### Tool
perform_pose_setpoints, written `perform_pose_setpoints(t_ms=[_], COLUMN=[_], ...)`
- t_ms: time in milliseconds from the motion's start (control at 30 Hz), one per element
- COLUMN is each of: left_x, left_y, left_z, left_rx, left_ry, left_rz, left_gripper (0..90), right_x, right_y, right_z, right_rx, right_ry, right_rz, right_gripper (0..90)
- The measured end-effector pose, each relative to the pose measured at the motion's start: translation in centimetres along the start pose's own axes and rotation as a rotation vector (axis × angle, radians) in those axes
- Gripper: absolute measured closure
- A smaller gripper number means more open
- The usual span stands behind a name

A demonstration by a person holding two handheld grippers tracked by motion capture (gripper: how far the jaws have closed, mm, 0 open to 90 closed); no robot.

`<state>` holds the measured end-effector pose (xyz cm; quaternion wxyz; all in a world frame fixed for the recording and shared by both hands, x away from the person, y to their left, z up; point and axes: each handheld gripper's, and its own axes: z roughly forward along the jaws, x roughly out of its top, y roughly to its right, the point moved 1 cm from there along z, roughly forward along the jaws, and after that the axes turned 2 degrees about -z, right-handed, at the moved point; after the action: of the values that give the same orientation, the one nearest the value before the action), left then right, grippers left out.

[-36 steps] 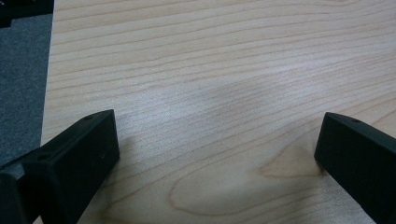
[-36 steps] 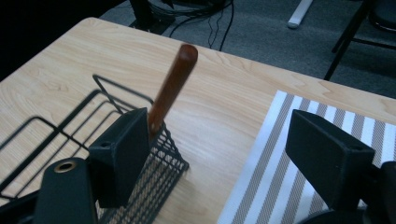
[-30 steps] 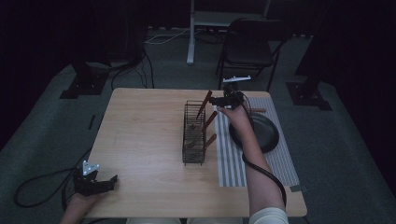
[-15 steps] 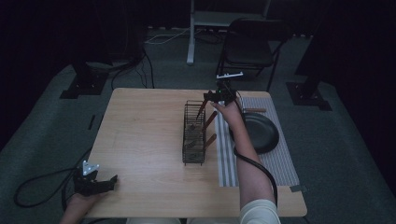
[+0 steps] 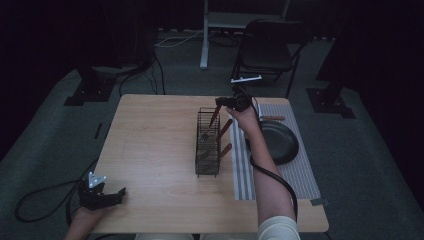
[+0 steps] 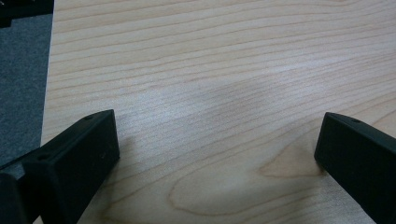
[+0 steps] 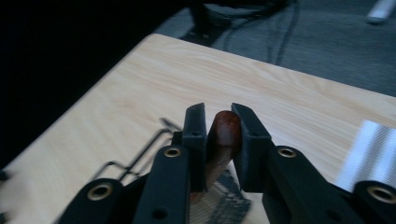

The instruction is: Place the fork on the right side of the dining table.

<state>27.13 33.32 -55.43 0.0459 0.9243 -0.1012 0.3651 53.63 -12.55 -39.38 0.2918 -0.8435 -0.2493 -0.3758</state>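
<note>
In the high view, the right claw (image 5: 220,101) is at the far end of the wire basket (image 5: 208,145), which stands in the middle of the counter (image 5: 150,145). It has just been closing, and it is now clamped on the brown wooden handle (image 5: 214,114) of a tool that leans in the basket. Two more wooden handles lean out on the basket's right side. I think the step in hand is taking this tool out of the basket. The next move calls for a straight lift up, so the tool's low end does not catch on the wires. The right arm reaches far across the striped mat (image 5: 280,160), past the dark pan (image 5: 276,142), with the hand bent down over the basket. The left claw (image 5: 107,196) rests at the near left corner of the counter. In the left gripper view, its jaws stand wide apart with nothing but bare wood between them. In the right gripper view, the right claw (image 7: 224,135) squeezes the round top of the handle (image 7: 225,130) from both sides, with the basket (image 7: 219,200) wires just below.
</note>
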Motion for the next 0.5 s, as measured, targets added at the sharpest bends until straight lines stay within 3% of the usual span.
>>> perform_pose_setpoints(t_ms=[133,500], left_x=[0.0,0.0], left_y=[0.0,0.0], left_z=[0.0,0.0], left_rx=[0.0,0.001], left_ry=[-0.001,0.001], left_rz=[0.0,0.0], left_gripper=[0.0,0.0], right_x=[-0.1,0.2], right_y=[-0.6,-2.3], right_z=[-0.4,-1.7], right_rx=[0.055,0.027], right_ry=[0.014,0.022], right_rz=[0.008,-0.043], right_gripper=[80.7,80.9])
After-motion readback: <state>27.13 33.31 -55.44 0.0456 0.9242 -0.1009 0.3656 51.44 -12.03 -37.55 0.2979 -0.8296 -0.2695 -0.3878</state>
